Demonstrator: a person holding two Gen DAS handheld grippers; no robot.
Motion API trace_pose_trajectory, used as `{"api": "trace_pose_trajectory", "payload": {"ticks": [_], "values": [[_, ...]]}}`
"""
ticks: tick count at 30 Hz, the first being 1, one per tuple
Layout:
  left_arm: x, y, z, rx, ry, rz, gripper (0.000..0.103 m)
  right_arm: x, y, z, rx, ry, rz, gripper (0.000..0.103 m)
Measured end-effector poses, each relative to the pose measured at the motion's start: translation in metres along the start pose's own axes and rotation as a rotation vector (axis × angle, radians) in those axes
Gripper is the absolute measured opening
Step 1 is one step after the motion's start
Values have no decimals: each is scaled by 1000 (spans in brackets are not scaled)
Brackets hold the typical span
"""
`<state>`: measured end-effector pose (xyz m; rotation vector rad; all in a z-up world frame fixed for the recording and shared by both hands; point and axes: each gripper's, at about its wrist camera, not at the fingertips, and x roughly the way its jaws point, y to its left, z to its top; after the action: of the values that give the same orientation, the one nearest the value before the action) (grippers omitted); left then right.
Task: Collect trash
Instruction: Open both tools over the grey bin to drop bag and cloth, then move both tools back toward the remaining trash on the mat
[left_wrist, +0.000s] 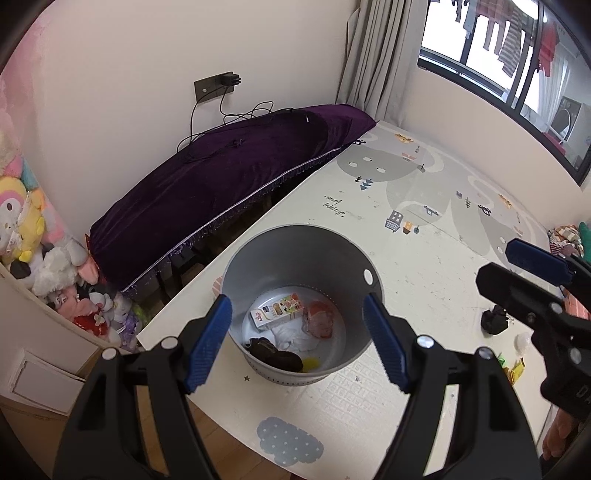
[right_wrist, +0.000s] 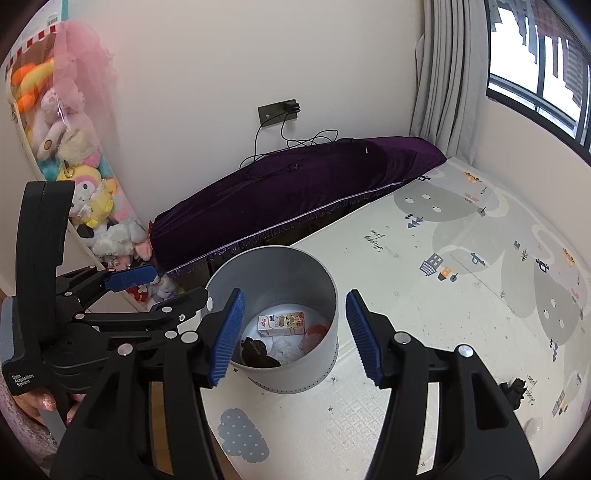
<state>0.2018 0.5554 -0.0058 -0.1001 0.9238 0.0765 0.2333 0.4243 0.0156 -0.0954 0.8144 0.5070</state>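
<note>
1. Both tools are seen spread and empty: the left gripper (left_wrist: 297, 341) and the right gripper (right_wrist: 295, 334) are held above the grey bin (left_wrist: 258, 254).
2. The bin stands on the play mat (left_wrist: 424, 280) and already holds a small carton (left_wrist: 277, 311), a dark wad (left_wrist: 275, 354) and white tissue (left_wrist: 295, 338).
3. Trash left on the mat, to the right: a black crumpled lump (left_wrist: 493, 320), a white scrap (left_wrist: 522, 341) and yellow-green wrappers (left_wrist: 513, 369).
4. All three are judged light, soft and crushable; the wrappers may prove slippery. The lump is best pinched across its middle, the wrappers by a raised edge.
</note>
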Motion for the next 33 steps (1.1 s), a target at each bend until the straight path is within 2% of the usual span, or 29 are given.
{"api": "trace_pose_trajectory", "payload": {"ticks": [9, 14, 18, 33], "values": [[-8, -43, -13, 98, 11, -63, 74, -30, -31, -33, 89, -2, -67, 58], [-21, -81, -24, 173, -3, -100, 74, -63, -58, -61, 154, -22, -114, 62], [-39, -114, -37, 184, -21, -128, 74, -98, -85, -87, 183, -32, -148, 62], [-102, -299, -143, 271, 8, -202, 74, -270, -225, -243, 298, -56, -321, 63]]}}
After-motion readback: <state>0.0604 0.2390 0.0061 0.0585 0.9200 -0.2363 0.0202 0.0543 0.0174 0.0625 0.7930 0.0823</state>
